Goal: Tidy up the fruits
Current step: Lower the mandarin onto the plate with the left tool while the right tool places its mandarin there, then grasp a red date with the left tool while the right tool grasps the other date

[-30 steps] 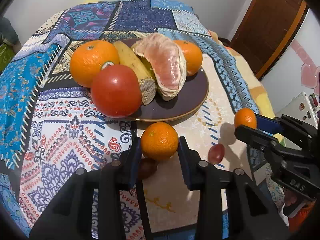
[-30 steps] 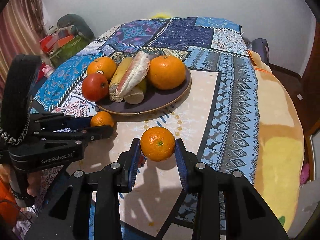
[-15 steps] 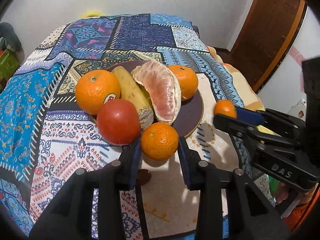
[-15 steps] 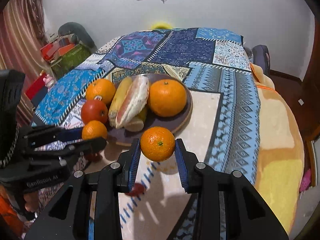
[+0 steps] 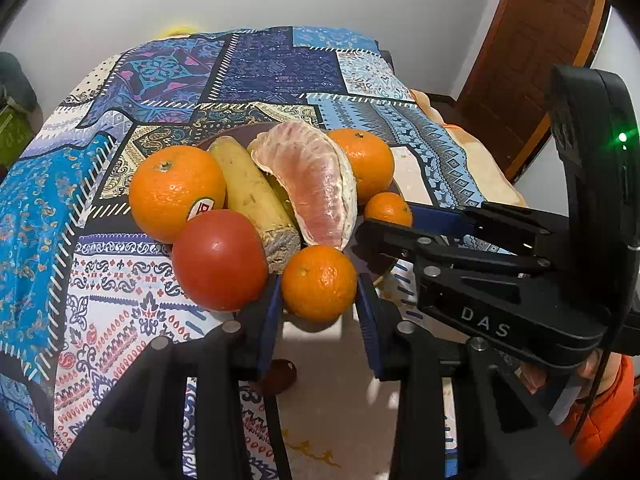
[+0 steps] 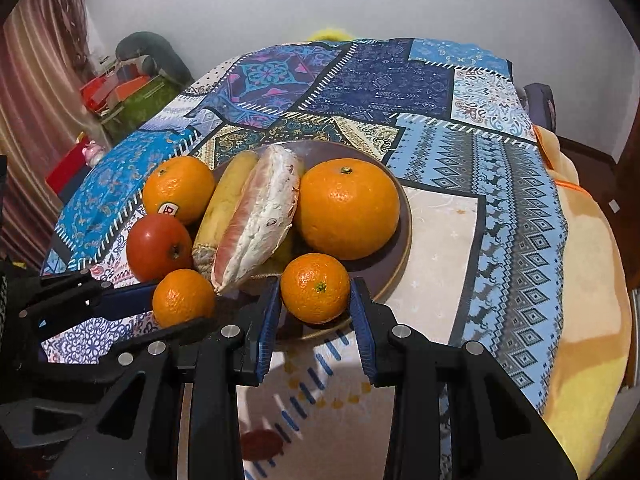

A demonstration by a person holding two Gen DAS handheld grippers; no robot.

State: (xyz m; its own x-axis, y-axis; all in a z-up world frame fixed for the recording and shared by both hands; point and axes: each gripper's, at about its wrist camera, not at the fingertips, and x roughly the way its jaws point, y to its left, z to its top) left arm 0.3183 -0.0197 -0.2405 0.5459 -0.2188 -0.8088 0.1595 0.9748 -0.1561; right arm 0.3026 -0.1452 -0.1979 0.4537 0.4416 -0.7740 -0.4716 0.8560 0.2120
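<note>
Left tool (image 5: 319, 308) and right tool (image 6: 315, 312) each pinch a small tangerine (image 5: 319, 282) over the plate's (image 6: 400, 256) near rim; advise lowering each onto bare plate before releasing.

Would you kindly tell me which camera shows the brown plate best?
The right wrist view: the brown plate's right rim and bare inner surface show clearly beside the fruit. In the left wrist view fruit and the right gripper hide it except small slivers.
</note>
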